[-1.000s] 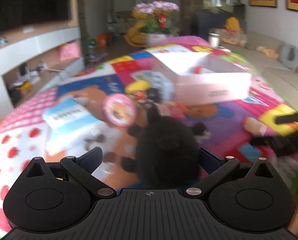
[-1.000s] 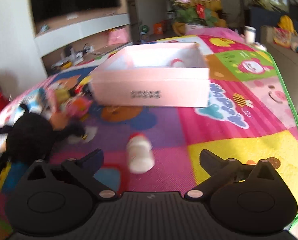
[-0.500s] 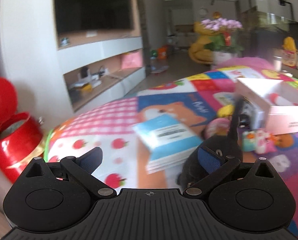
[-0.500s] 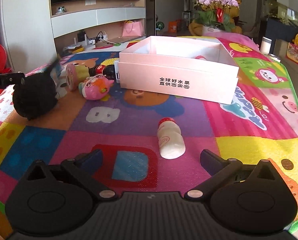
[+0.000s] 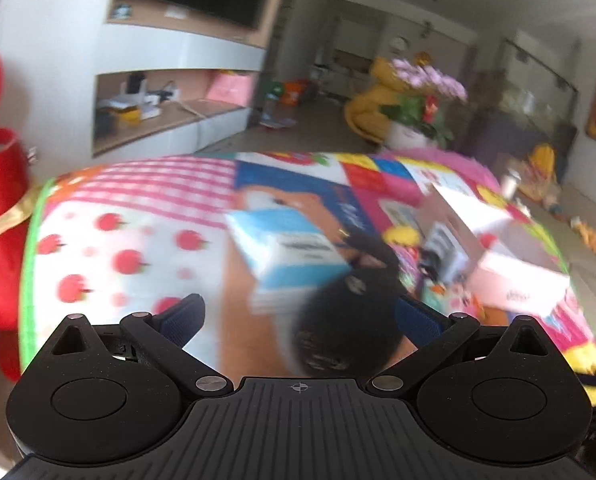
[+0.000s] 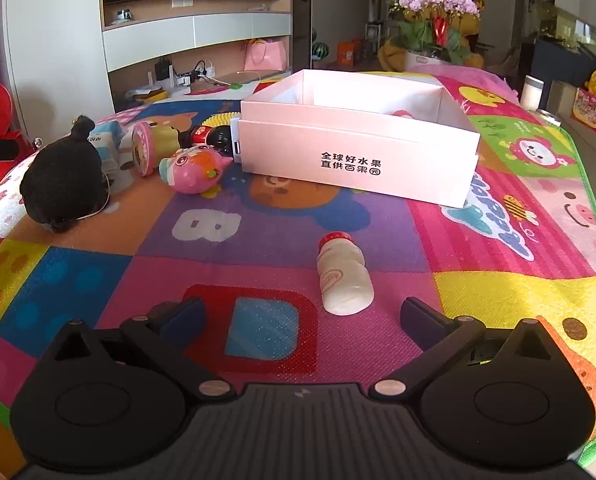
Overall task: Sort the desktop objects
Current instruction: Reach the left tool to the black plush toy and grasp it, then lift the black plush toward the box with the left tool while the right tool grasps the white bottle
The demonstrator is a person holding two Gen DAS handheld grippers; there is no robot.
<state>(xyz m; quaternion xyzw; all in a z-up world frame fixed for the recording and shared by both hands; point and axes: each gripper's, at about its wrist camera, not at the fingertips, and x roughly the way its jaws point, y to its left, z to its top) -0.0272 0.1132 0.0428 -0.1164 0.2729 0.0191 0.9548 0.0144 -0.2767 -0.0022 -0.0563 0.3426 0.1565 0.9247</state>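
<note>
My left gripper [image 5: 298, 320] is spread wide with nothing between its fingers. A second ago the black plush toy [image 5: 350, 312] sat squarely in that gap; now it lies at the lower centre-right of the left view, close against the inner side of the right finger [image 5: 416, 320], though blur keeps me from telling whether they touch. That view has also swung leftward since then, so the TV wall fills the upper left and the pink box [image 5: 510, 264] has slid to the right edge. The blue-and-white packet [image 5: 290, 252] lies just behind the plush.

My right gripper [image 6: 302, 314] is wide open too and empty, low over the colourful play mat [image 6: 498, 300] covering the table. Compared with half a second ago, the small white bottle with a red cap [image 6: 343, 274] lies on its side in the same spot, just ahead of the fingers at lower centre. In this view the plush [image 6: 64, 182] rests on the mat at the left edge, near the pink pig toy [image 6: 194, 170], with the pink box [image 6: 358, 160] at upper centre.
</note>
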